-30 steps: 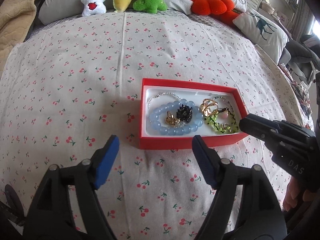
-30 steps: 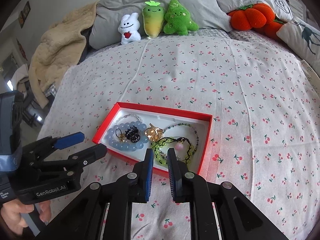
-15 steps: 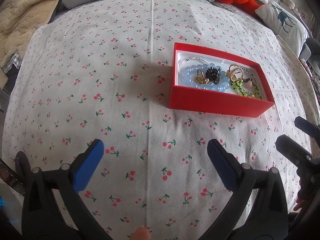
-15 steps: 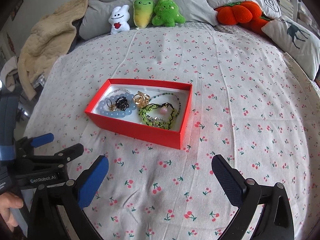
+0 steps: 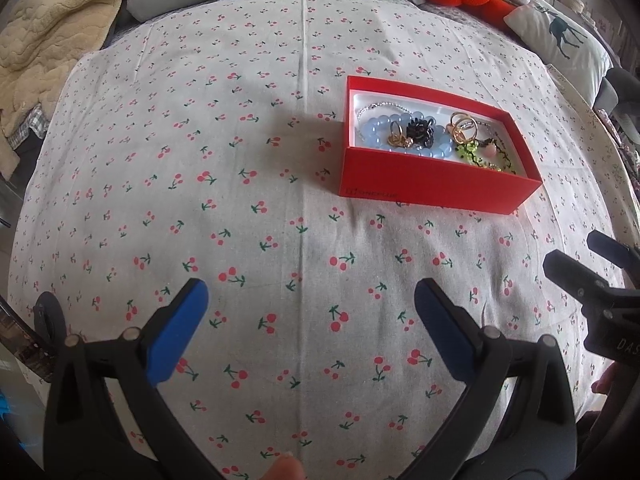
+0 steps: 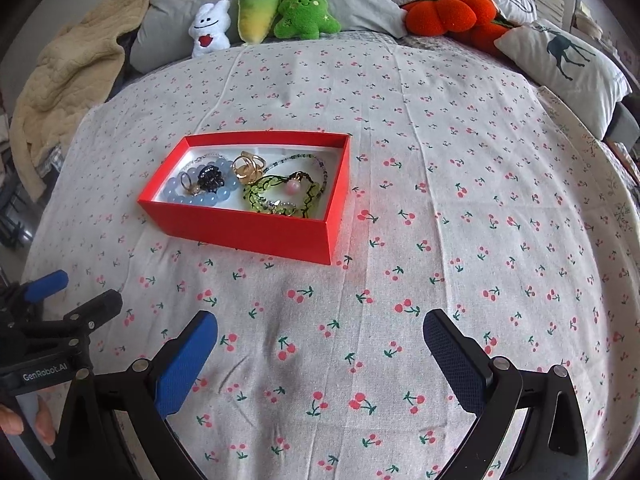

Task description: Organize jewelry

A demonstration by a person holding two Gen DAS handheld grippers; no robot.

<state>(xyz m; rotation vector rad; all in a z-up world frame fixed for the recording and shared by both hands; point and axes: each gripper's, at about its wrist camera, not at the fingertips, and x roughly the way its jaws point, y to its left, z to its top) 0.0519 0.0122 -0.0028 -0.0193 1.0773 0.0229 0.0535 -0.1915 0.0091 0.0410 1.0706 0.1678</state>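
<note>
Bed (image 6: 440,184), cherry-print sheet: one red box (image 6: 256,232) of jewelry, three plush toys (image 6: 260,12) behind. Left tool (image 5: 312,312), right tool (image 6: 320,336): both spread wide, empty.

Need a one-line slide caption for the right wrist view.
Open right gripper held back from a red box of mixed jewelry on the cherry-print bedspread.

Red box (image 6: 256,236) white inside, pale blue bead bracelet (image 6: 200,199), white bedsheet (image 6: 440,184) with red cherry print, blue gripper pads (image 6: 186,364).
</note>
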